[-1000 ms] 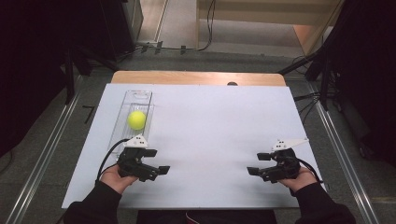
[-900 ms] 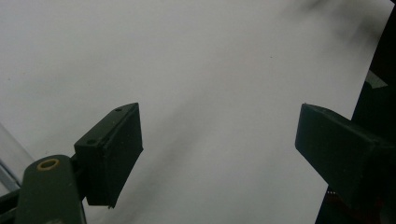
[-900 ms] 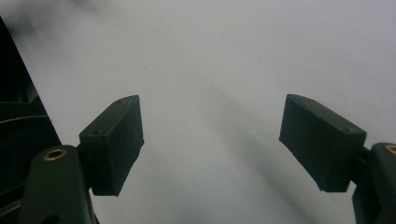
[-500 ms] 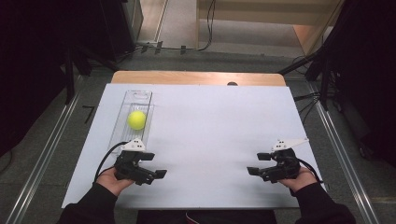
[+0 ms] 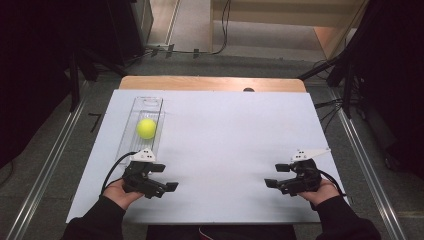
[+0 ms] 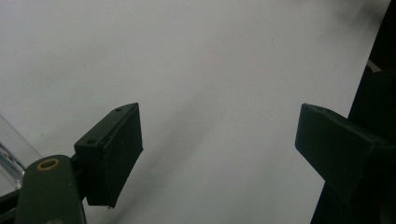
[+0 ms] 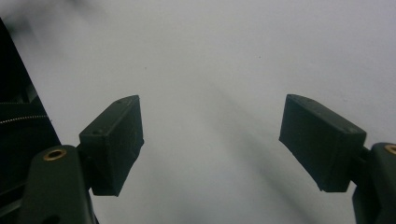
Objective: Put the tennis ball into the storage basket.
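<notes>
White table [image 5: 225, 145] | yellow ball [image 5: 146, 128] in clear tray [image 5: 150, 104] | beyond left claw [image 5: 165, 178]

I see the table [image 5: 235, 150] covered by a white sheet, bare wood showing along the 12 o'clock edge. A clear tray [image 5: 142, 131] lies on it toward 10 o'clock, lengthwise, with a yellow-green ball [image 5: 146, 128] inside.

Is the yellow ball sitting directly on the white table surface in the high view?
No, the yellow ball lies inside the clear tray at the table's left side.
</notes>
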`<action>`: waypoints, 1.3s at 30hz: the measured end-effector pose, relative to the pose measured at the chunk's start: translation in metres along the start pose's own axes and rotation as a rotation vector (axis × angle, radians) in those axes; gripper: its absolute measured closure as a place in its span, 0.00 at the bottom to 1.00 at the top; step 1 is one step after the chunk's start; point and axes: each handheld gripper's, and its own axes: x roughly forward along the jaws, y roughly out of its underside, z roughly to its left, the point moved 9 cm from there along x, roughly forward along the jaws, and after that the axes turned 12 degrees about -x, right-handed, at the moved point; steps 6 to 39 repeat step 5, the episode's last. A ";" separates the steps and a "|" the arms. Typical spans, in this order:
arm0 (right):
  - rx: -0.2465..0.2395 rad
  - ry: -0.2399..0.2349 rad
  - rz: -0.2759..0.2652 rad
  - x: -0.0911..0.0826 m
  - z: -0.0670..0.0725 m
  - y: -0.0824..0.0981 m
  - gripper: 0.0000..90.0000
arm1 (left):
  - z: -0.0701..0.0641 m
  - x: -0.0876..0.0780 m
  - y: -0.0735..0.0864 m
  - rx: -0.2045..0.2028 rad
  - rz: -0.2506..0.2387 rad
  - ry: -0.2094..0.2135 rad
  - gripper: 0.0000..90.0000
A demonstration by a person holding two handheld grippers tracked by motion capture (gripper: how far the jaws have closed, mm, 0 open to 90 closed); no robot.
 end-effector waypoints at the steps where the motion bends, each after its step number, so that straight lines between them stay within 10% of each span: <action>1: 0.000 0.000 0.000 0.000 0.000 0.000 0.22 | 0.000 0.000 0.000 0.001 0.000 0.003 0.18; 39: 0.000 0.002 0.001 0.000 0.000 0.000 0.22 | 0.001 0.001 0.003 0.010 0.015 0.000 0.18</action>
